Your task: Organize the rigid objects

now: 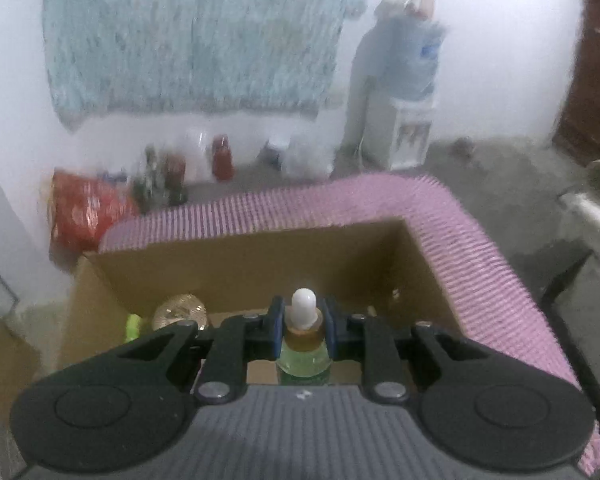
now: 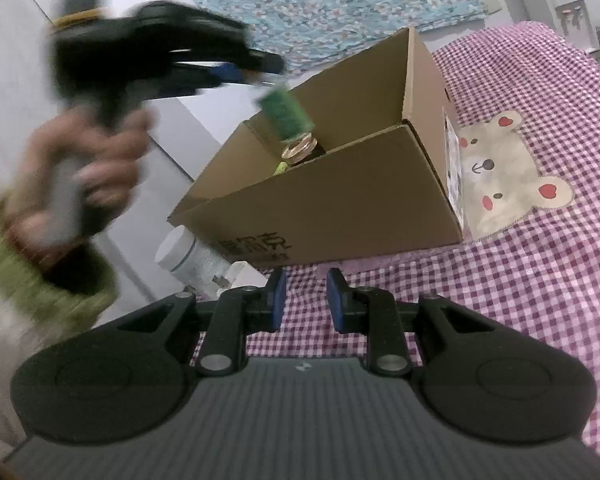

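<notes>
Left wrist view: left gripper (image 1: pixel 303 326) clamped on green dropper bottle (image 1: pixel 304 344), held above open cardboard box (image 1: pixel 260 264). Right gripper (image 2: pixel 303 300) parted slightly, holding nothing, near box's front wall on checked cloth (image 2: pixel 540 280). White-lidded jar (image 2: pixel 188 258) beside box's front-left corner.

- The dropper bottle (image 1: pixel 303 344) is showing pale green glass, an amber collar and a white bulb.
- The cardboard box (image 2: pixel 340 208) is showing plain brown, with black characters printed on its near wall.
- The cloth (image 2: pixel 540 280) under the box is showing a pink-and-white check, with a beige bear (image 2: pixel 500 176) beside the box wearing red hearts.
- The fingers (image 2: pixel 278 300) are wearing blue pads on black.
- The sleeve (image 2: pixel 4 248) left of the box is showing light green.
</notes>
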